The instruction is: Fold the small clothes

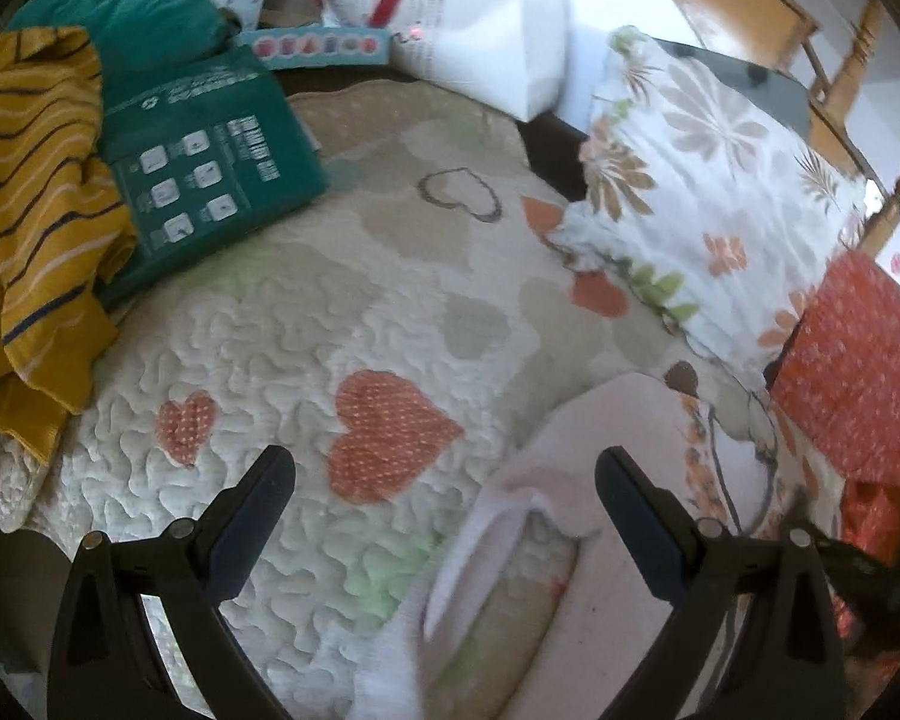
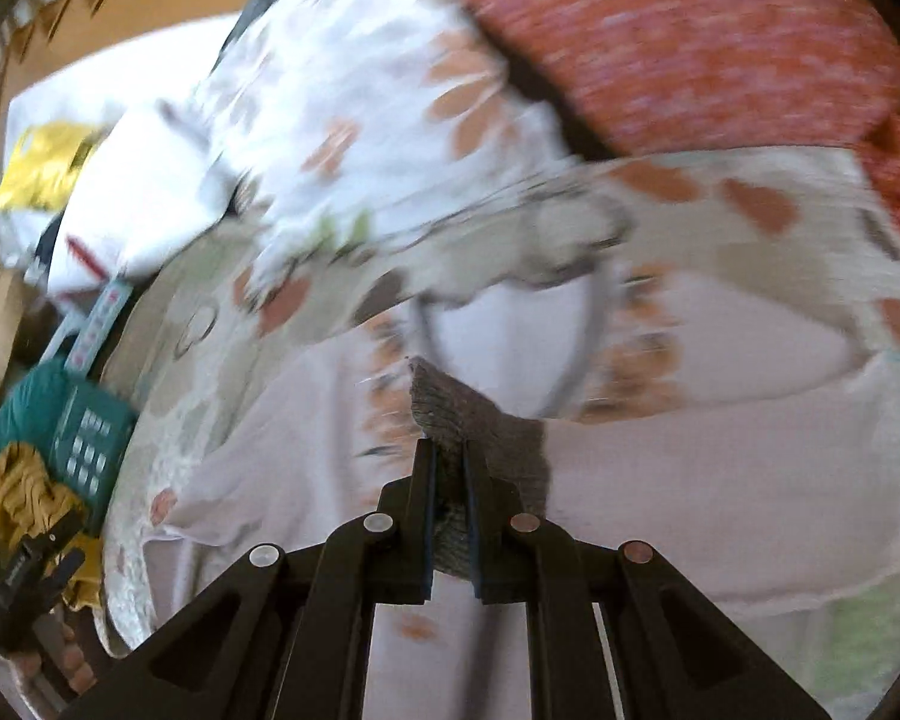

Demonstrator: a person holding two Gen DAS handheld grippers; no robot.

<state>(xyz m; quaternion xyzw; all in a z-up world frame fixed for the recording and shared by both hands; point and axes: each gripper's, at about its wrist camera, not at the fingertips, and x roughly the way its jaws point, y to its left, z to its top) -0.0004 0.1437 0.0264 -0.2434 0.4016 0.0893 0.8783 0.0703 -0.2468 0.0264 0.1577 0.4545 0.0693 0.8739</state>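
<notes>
Now | right gripper (image 2: 449, 462) pinching grey knit cloth (image 2: 480, 420) (coarse weave) | left gripper (image 1: 444, 480) spread

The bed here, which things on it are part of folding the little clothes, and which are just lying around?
Part of the job:
- pale pink garment, spread on the quilt
- grey fabric piece, pinched in the right gripper
- left gripper, open above the quilt

Lying about:
- mustard striped top
- green package
- floral pillow
- red patterned fabric
- white bag
</notes>
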